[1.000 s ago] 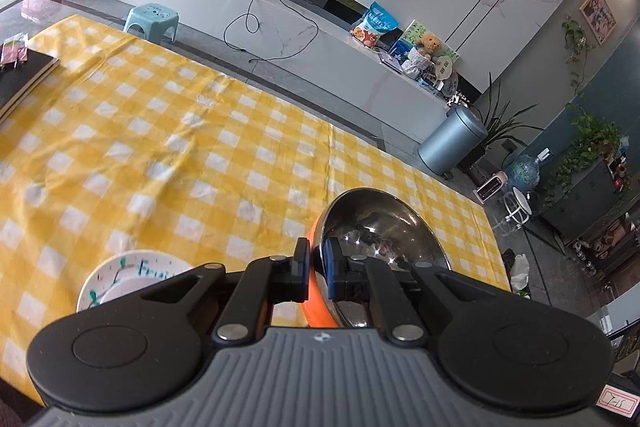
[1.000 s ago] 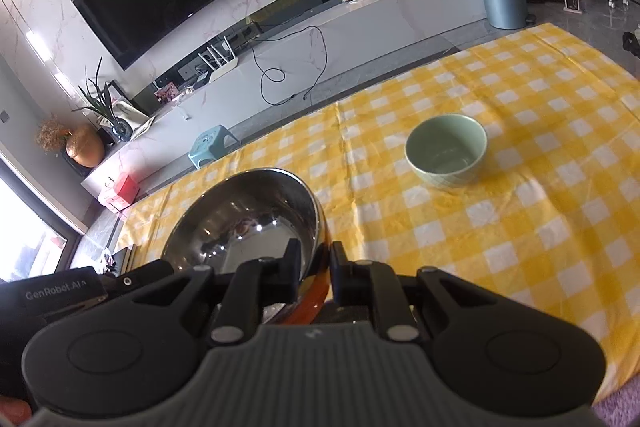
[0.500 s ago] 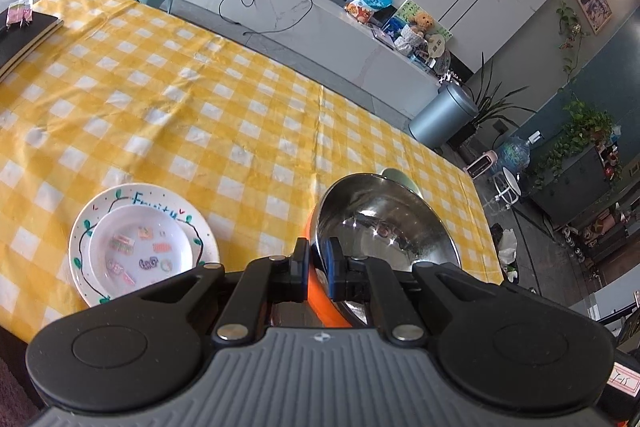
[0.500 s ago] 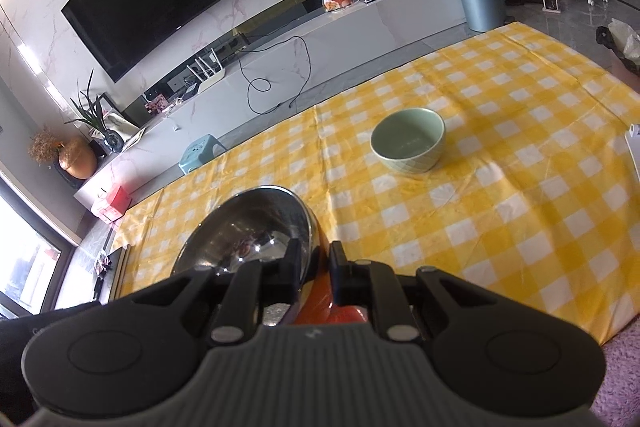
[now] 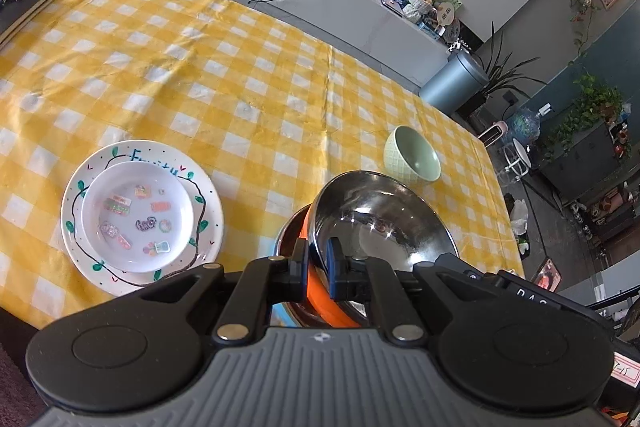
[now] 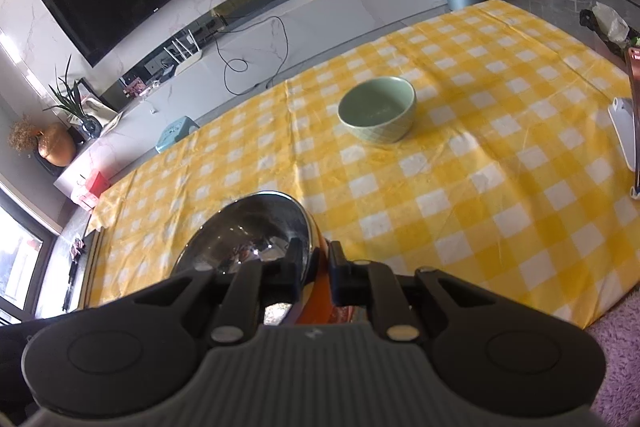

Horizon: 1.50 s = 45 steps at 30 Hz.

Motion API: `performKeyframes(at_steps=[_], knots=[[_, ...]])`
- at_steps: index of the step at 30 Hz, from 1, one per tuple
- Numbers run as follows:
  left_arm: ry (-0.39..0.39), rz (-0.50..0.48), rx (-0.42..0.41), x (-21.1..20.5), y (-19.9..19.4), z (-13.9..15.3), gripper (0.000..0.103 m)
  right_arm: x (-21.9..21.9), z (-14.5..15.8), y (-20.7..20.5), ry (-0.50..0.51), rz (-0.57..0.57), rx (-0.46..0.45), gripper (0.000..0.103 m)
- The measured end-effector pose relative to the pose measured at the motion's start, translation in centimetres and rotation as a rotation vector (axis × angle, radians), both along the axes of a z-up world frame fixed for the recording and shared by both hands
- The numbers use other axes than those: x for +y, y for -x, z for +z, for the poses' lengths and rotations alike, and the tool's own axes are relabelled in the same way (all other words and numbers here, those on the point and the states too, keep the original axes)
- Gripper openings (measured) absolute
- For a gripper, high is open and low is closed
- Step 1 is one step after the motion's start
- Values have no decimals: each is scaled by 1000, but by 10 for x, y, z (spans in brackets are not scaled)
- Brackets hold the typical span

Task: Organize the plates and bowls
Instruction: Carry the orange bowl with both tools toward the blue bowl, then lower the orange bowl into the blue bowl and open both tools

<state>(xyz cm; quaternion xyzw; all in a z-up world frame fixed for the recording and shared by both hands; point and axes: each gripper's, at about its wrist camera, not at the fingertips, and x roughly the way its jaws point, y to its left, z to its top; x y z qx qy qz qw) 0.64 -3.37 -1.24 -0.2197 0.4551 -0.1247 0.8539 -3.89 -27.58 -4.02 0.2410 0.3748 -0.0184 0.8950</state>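
My left gripper (image 5: 317,261) is shut on the near rim of a steel bowl with an orange outer wall (image 5: 380,219). My right gripper (image 6: 315,265) is shut on the opposite rim of the same steel bowl (image 6: 248,231). Both hold it above the near edge of the yellow checked table (image 5: 200,75). A small white plate sits on a larger white decorated plate (image 5: 140,213) at the left. A pale green bowl (image 5: 412,157) stands alone beyond the steel bowl; it also shows in the right wrist view (image 6: 378,113).
A dark notebook (image 5: 24,7) lies at the table's far left corner. A white and pink object (image 6: 626,131) lies at the table's right edge. A purple rug (image 6: 616,355) lies below the near edge. A TV console and a grey bin (image 5: 452,83) stand beyond the table.
Both grippers have drawn back and up with the steel bowl. The stacked plates and the green bowl have come fully into the left wrist view.
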Motion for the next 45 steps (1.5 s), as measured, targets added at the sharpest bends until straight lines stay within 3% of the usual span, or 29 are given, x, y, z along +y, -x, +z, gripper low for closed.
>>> performKeyframes(at_steps=[17,22,27,32,40,45], knots=[[-68,-36,4,-9,-1,-11,9,3,-21,-6,19,2,46,12],[-90,-101,-17,-22,1,-9,5,6,-23,-8,30,11,44,11],[-69,-106,-31,-20,2,-8,5,3,-25,-9,17,10,48,10],[-57,-60,-55,-9,0,-1,9,1,-34,-13,3,15,82,10],[-56,-42,-72,-3,-9,-3,31,0,-31,-12,-7,11,55,16],[-54,-39,-51,0,-16,-13,33,-3,-27,-16,-2,10,27,16]])
